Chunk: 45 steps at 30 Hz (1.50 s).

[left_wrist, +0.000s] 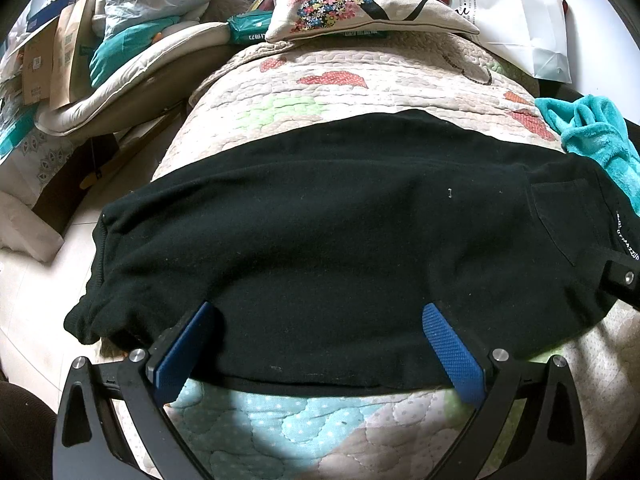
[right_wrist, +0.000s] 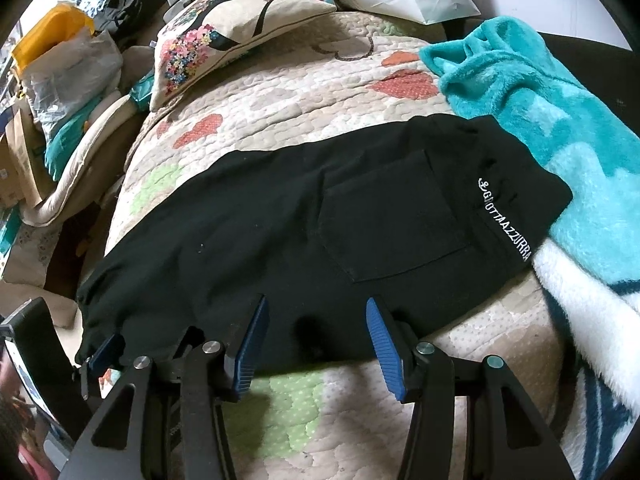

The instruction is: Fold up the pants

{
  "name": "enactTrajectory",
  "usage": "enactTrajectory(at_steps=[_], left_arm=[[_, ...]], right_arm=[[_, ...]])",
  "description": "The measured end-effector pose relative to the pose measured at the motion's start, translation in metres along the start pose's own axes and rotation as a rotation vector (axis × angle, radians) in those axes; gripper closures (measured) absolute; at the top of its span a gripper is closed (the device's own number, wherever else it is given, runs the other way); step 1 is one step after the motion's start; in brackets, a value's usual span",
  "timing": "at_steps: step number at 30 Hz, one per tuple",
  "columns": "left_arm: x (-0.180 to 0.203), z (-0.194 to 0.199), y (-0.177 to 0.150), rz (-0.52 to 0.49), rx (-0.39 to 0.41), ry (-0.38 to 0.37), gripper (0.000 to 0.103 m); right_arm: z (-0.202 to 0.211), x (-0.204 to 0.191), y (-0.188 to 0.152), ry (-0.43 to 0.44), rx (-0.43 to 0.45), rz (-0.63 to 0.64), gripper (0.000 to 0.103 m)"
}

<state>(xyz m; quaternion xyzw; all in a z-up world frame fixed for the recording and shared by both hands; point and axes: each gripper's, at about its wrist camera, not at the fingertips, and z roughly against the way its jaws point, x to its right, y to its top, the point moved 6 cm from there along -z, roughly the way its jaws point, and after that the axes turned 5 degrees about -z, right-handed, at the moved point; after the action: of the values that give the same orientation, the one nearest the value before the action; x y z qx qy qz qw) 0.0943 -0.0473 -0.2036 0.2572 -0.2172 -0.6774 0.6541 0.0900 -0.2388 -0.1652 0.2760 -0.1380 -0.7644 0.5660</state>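
Black pants (left_wrist: pixel 320 232) lie flat, folded lengthwise, across a quilted bed cover (left_wrist: pixel 340 80). In the right wrist view the pants (right_wrist: pixel 280 232) show a back pocket and a waistband with white lettering (right_wrist: pixel 504 220) at the right end. My left gripper (left_wrist: pixel 320 320) is open, its blue pads over the near edge of the pants toward the leg end. My right gripper (right_wrist: pixel 316 316) is open, its pads over the near edge close to the pocket. Neither holds the fabric. The left gripper's blue pad (right_wrist: pixel 106 350) shows at the lower left of the right wrist view.
A teal fleece blanket (right_wrist: pixel 540 92) lies at the right, touching the waistband. A floral pillow (left_wrist: pixel 352 0) and a white bag (left_wrist: pixel 516 12) sit at the far end of the bed. Boxes, bags and cushions (left_wrist: pixel 80 52) crowd the floor at left.
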Motion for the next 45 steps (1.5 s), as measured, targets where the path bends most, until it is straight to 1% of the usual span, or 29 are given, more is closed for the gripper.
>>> enactTrajectory(at_steps=[6,11,19,26,34,40,45], left_arm=[[0.000,0.000,0.000,-0.001,0.000,0.001,0.000],[0.000,0.000,0.000,-0.001,0.000,0.001,0.000],[0.001,0.000,0.000,-0.002,0.001,0.003,0.000],[0.001,0.000,0.000,-0.002,0.001,0.002,0.000],[0.000,0.000,0.000,-0.002,0.001,0.001,0.000],[0.000,0.000,0.000,-0.002,0.001,0.000,0.000],[0.000,0.000,0.000,-0.002,0.001,0.000,0.000]], right_arm=[[-0.001,0.011,0.001,0.002,-0.013,-0.053,0.047],[-0.010,0.017,0.001,0.042,-0.076,-0.115,0.046],[-0.015,0.008,0.003,0.086,-0.112,-0.107,0.045],[-0.018,0.006,0.003,0.071,-0.112,-0.099,0.045],[-0.007,0.010,0.007,0.076,-0.063,-0.116,0.045],[-0.008,-0.002,0.000,0.070,-0.055,-0.068,0.045],[-0.001,0.000,0.000,0.013,0.009,-0.019,0.045]])
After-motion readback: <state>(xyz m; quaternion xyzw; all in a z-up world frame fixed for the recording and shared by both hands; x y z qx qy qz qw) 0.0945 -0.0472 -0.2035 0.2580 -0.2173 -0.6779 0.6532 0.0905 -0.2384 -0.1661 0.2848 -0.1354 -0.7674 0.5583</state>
